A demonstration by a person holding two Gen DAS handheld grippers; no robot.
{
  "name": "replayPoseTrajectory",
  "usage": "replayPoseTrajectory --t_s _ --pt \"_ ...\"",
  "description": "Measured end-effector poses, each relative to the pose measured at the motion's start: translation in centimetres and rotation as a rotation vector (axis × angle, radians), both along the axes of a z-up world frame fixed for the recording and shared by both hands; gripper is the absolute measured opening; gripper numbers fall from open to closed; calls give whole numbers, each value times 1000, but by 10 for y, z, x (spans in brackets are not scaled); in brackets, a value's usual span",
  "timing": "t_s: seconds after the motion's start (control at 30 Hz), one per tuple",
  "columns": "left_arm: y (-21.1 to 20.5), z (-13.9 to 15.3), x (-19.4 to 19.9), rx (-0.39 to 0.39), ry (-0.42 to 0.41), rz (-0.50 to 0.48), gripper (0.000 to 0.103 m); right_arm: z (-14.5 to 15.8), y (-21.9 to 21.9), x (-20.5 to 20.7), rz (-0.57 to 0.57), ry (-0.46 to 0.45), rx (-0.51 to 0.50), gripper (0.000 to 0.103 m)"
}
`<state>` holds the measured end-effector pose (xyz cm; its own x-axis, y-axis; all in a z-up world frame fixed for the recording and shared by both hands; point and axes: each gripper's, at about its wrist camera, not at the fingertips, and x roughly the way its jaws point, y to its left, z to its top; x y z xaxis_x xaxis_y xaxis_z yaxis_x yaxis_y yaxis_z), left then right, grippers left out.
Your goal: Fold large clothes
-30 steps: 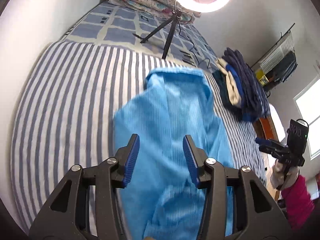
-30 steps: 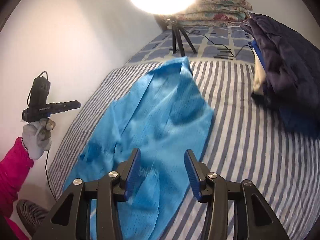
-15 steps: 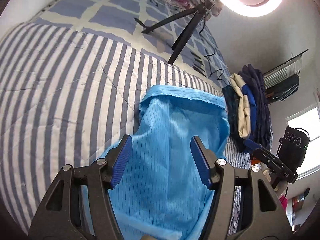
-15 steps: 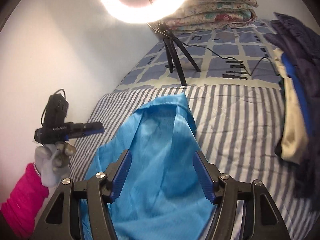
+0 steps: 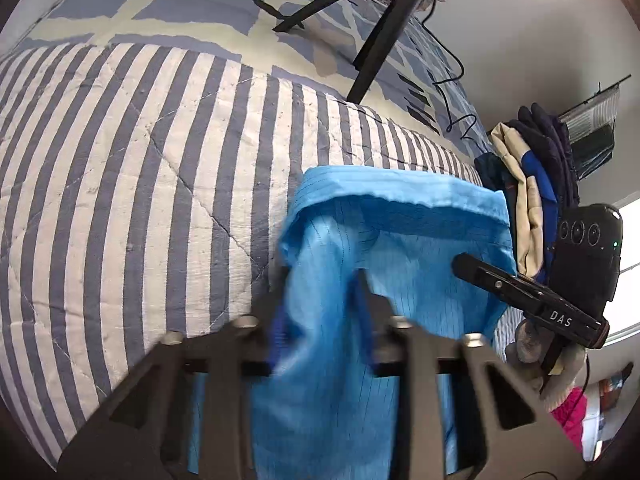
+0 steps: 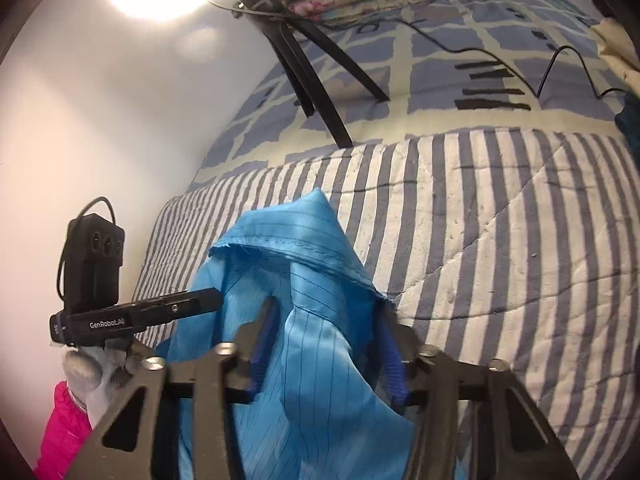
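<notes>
1. Since a second ago you are bringing both hands forward and down over the bed, and the far hem of the thin bright-blue pinstriped garment [image 5: 400,248] is sitting much closer to both cameras.
2. Your left gripper [image 5: 320,316] has just been closing; its fingers are narrowing around a bunched ridge of the blue cloth. Blur is hiding whether the pads are pressing yet.
3. Your right gripper [image 6: 324,344] has just been closing too, with a raised fold of cloth between its fingers, and a gap seems to remain on each side.
4. The garment is lying on the quilted blue-and-white striped bedspread [image 5: 120,200], near edge lifted toward you, far hem resting near the black tripod legs [image 5: 376,52] of the ring light.
5. You appear to be taking hold for a fold. Next, finish both pinches evenly, then carry the held edge toward the far hem, stopping short of the tripod.
6. The garment's lower part is being cut off beneath the grippers, so its full outline is unknown. The pile of dark and beige clothes [image 5: 532,184] at the right is only partly showing.
</notes>
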<state>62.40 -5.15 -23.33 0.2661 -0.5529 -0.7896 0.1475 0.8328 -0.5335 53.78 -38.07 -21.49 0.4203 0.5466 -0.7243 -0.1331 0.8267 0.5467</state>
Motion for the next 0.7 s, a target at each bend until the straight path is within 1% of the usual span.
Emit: replayPoseTrajectory --t_s 0.03,0.07,0.1,0.17,0.27,0.37,0.53,0.7 --pt "-1 3 -2 -1 -17 -7 7 1 5 -1 11 -13 -18 29" --pt "-2 7 -5 -2 -39 -14 6 6 12 -4 28 -38 -48 23" --pt "-2 14 -10 4 -78 -23 6 9 16 -7 43 -55 -69 17" --pt "0 26 -19 11 -111 -19 5 21 24 -15 59 -94 -116 11" --pt "5 48 -33 -9 -145 -10 4 41 26 -28 53 -133 -129 6" --pt "8 75 -54 -11 -192 -17 3 63 25 -44 45 -165 -124 4" --pt "14 111 -89 -11 -238 -17 3 98 29 -78 49 -208 -111 2" --pt "19 145 -133 -18 -274 -20 2 129 37 -120 66 -252 -139 2"
